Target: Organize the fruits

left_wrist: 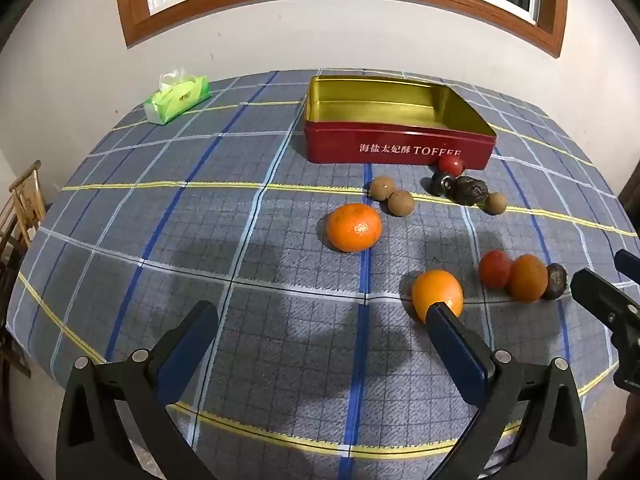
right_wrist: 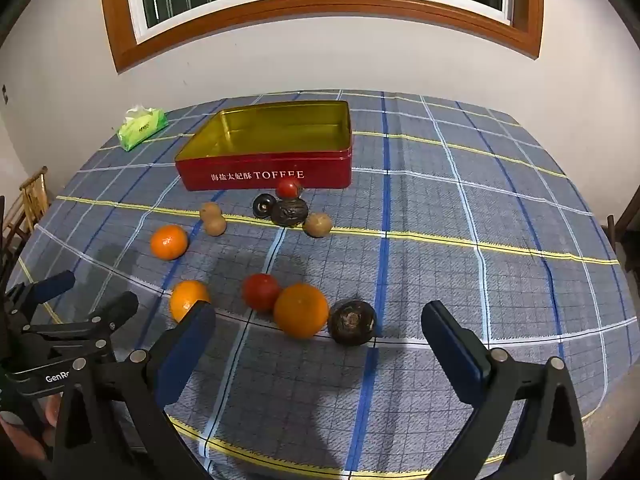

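A red toffee tin (left_wrist: 400,150) (right_wrist: 264,174) with a gold inside stands open and empty at the back of the table. Fruits lie loose in front of it: a mandarin (left_wrist: 353,227) (right_wrist: 169,242), an orange (left_wrist: 437,294) (right_wrist: 188,298), a tomato (left_wrist: 495,269) (right_wrist: 261,292), a second orange (left_wrist: 527,278) (right_wrist: 301,310), a dark round fruit (left_wrist: 556,276) (right_wrist: 352,322), brown longans (left_wrist: 392,196) (right_wrist: 214,218), and a small tomato (left_wrist: 451,165) (right_wrist: 289,189) with dark fruits (left_wrist: 468,191) (right_wrist: 289,212). My left gripper (left_wrist: 320,312) and right gripper (right_wrist: 320,312) are open and empty, above the near cloth.
A green tissue pack (left_wrist: 176,98) (right_wrist: 141,128) lies at the back left. The checked blue tablecloth (left_wrist: 240,240) covers the table, which meets a white wall. A wooden chair (left_wrist: 24,204) stands off the left edge. Each gripper shows in the other's view (left_wrist: 608,304) (right_wrist: 76,320).
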`<action>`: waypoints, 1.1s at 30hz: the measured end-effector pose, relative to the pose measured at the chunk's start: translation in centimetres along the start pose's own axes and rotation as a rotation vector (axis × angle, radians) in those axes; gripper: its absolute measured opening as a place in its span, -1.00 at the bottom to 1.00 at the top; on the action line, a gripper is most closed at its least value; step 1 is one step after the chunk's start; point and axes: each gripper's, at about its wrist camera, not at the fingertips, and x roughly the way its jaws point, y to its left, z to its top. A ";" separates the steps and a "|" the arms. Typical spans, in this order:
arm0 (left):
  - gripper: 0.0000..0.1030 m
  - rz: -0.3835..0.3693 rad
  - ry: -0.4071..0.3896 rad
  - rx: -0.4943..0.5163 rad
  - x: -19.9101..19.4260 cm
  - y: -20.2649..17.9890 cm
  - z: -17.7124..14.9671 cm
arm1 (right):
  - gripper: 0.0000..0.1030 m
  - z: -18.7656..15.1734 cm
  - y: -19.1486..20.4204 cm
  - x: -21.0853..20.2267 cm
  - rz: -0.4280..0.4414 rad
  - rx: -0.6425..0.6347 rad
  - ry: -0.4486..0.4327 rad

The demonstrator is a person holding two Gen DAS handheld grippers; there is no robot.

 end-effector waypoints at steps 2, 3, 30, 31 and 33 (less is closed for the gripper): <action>0.99 -0.001 -0.007 -0.002 -0.2 0.0 -0.1 | 0.97 0.0 0.0 -0.1 0.005 0.003 0.000; 0.99 0.001 0.015 -0.001 -0.1 0.1 0.0 | 0.97 0.0 -0.1 -0.1 0.009 0.005 0.001; 0.99 0.015 0.030 0.005 -0.1 -0.4 -0.9 | 0.72 -0.9 -0.7 -0.8 0.027 0.014 0.019; 0.99 0.017 0.029 0.010 -0.2 -0.5 -1.0 | 0.72 -1.0 -0.7 -0.9 0.025 0.015 0.019; 0.99 0.019 0.027 0.015 -0.3 -0.7 -1.0 | 0.72 -1.0 -0.7 -0.9 0.025 0.016 0.021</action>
